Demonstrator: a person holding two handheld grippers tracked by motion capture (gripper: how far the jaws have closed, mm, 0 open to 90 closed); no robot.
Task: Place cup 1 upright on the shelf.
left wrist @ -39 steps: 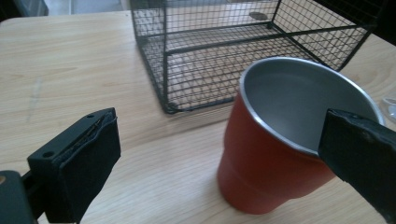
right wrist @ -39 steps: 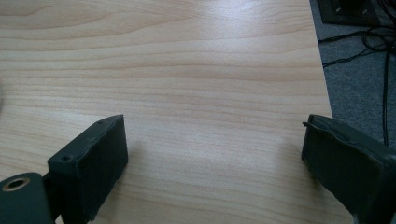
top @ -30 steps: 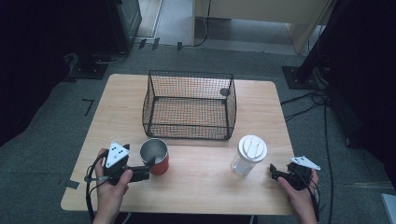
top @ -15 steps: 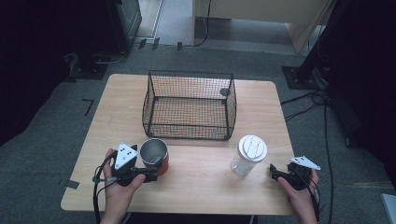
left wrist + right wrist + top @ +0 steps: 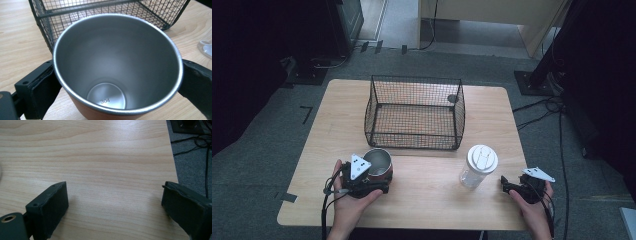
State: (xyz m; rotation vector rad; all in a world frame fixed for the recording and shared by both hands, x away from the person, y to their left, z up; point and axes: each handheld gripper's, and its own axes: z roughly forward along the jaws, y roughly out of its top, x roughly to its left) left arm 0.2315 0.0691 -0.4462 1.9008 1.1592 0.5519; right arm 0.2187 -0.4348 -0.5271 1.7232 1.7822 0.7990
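A steel cup with a red outside (image 5: pixel 378 162) stands on the wooden table (image 5: pixel 437 205) at the front left. My left gripper (image 5: pixel 379 174) has a jaw against each side of the cup (image 5: pixel 117 62), just under the rim, shut on it. The cup is empty, and "304" is stamped on its bottom. My right gripper (image 5: pixel 507 186) rests near the front right corner, with its jaws wide apart over bare wood (image 5: pixel 100 152) and nothing between them.
A black wire basket (image 5: pixel 412 140) stands empty at the middle back, close behind the cup (image 5: pixel 100 10). A clear cup with a white lid (image 5: pixel 479 165) stands left of my right gripper. Cables lie on the floor beyond the table's right edge (image 5: pixel 197 142).
My left gripper has moved right and in against the red cup, so its jaws now sit around it. The right gripper and the lidded cup have stayed put.
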